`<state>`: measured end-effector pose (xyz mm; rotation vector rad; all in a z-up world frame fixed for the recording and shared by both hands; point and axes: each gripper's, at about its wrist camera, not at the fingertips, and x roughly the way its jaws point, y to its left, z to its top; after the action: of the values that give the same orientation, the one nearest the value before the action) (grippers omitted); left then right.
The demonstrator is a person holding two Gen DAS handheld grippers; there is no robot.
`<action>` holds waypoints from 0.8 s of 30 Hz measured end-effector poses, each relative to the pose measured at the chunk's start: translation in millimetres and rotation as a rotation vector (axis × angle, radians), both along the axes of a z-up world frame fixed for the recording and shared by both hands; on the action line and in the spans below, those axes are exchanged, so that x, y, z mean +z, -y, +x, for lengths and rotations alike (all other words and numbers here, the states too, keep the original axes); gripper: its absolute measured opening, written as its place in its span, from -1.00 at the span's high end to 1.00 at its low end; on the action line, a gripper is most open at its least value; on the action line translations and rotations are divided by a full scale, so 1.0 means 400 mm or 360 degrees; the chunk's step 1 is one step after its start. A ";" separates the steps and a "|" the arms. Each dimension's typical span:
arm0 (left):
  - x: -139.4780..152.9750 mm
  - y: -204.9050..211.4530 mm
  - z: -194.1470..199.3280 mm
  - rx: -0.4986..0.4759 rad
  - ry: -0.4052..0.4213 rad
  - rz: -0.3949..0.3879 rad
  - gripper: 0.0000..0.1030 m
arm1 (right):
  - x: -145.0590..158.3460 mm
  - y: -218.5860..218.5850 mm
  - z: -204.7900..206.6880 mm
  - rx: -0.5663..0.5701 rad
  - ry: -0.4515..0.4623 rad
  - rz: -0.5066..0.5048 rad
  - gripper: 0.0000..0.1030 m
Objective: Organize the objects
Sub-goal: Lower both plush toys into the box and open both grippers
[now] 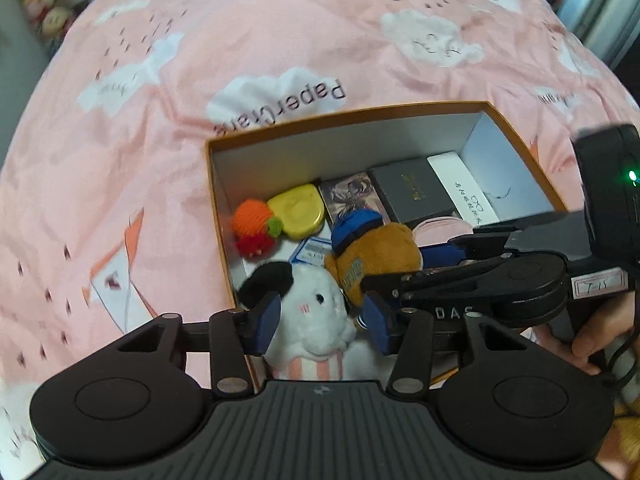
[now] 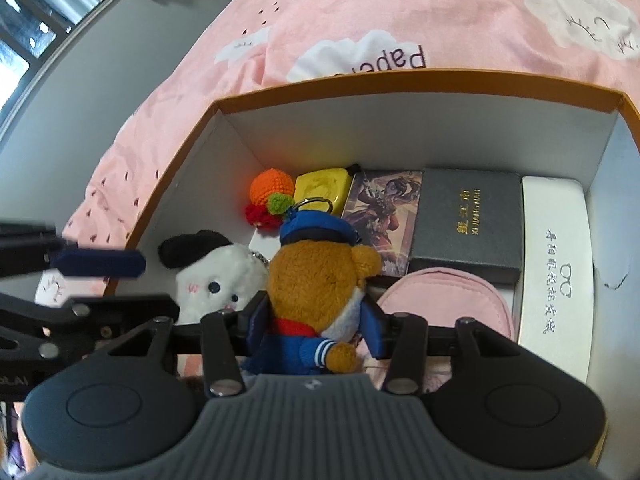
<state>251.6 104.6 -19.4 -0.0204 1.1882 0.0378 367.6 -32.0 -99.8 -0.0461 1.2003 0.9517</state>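
An orange-rimmed box (image 1: 352,114) (image 2: 400,80) lies on the pink bed. My left gripper (image 1: 322,324) has its jaws around a white plush (image 1: 316,312) with a black ear, at the box's near left corner; the plush also shows in the right wrist view (image 2: 216,280). My right gripper (image 2: 314,326) is shut on a brown bear plush (image 2: 316,280) in a blue cap and sailor top, held inside the box. The bear (image 1: 376,252) and the right gripper (image 1: 420,280) also show in the left wrist view.
In the box lie an orange crochet toy (image 2: 270,192), a yellow case (image 2: 322,188), a picture card box (image 2: 384,212), a black box (image 2: 468,224), a white glasses case (image 2: 556,272) and a pink pouch (image 2: 444,300). The pink cloud-print duvet (image 1: 240,40) surrounds the box.
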 end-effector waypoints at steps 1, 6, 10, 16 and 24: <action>-0.002 0.009 0.002 -0.0049 0.0007 0.0044 0.03 | 0.002 -0.005 -0.002 0.0021 0.0015 -0.0015 -0.02; -0.020 0.043 0.007 -0.0275 0.0039 0.0150 0.12 | 0.015 -0.017 -0.001 0.0097 0.0033 -0.0068 -0.06; -0.046 0.058 0.016 -0.0450 0.0014 0.0230 0.16 | 0.035 -0.006 0.009 0.0134 0.0030 -0.0078 -0.09; -0.094 0.073 0.026 -0.0636 -0.0050 0.0317 0.32 | 0.031 0.020 0.027 0.0185 -0.0124 -0.0015 0.22; -0.119 0.069 0.027 -0.0684 -0.0074 0.0434 0.45 | 0.030 -0.006 -0.002 0.0266 -0.0161 -0.0068 0.63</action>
<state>262.5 76.8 -67.2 0.4765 1.2048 -0.1787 366.6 -29.7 -87.9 -0.1352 1.3260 1.0846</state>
